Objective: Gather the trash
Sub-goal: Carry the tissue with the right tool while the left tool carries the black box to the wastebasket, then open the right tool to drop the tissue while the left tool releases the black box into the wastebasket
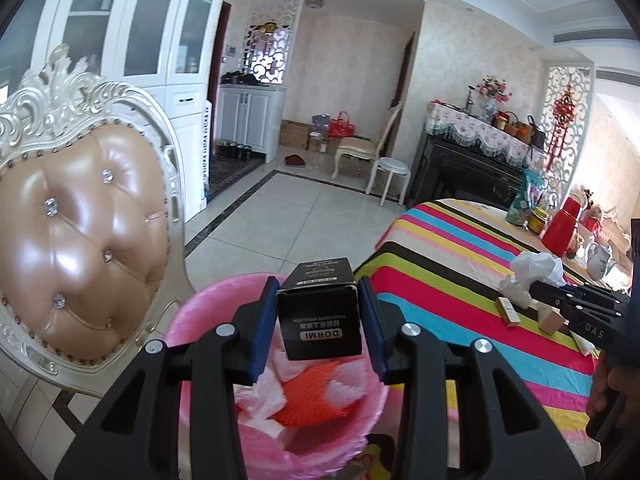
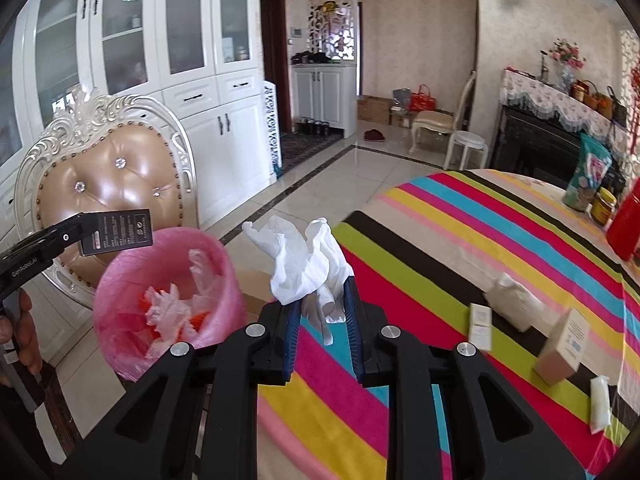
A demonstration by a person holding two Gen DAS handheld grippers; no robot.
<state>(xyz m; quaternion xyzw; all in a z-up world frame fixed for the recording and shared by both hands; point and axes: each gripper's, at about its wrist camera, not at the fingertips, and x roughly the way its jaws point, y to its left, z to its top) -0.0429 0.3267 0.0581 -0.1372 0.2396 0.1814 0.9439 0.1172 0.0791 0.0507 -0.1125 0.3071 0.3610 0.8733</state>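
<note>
My left gripper (image 1: 318, 300) is shut on a small black box (image 1: 320, 320) and holds it above the pink-lined trash bin (image 1: 192, 312); the same black box (image 2: 118, 232) hangs over the bin's (image 2: 120, 272) far rim in the right wrist view. The bin holds crumpled white tissue and orange netting. My right gripper (image 2: 322, 300) is shut on a crumpled white tissue (image 2: 304, 260) over the table's left edge, just right of the bin. From the left wrist view, that right gripper (image 1: 536, 290) shows at the right with the tissue (image 1: 536, 266).
The striped tablecloth (image 2: 460, 232) carries a tissue packet (image 2: 512, 300), two small boxes (image 2: 480, 326) (image 2: 564, 348) and a wrapped white item (image 2: 600, 404). A red jug (image 2: 628, 224), a jar and a snack bag stand at the far side. A padded chair (image 2: 112, 184) stands behind the bin.
</note>
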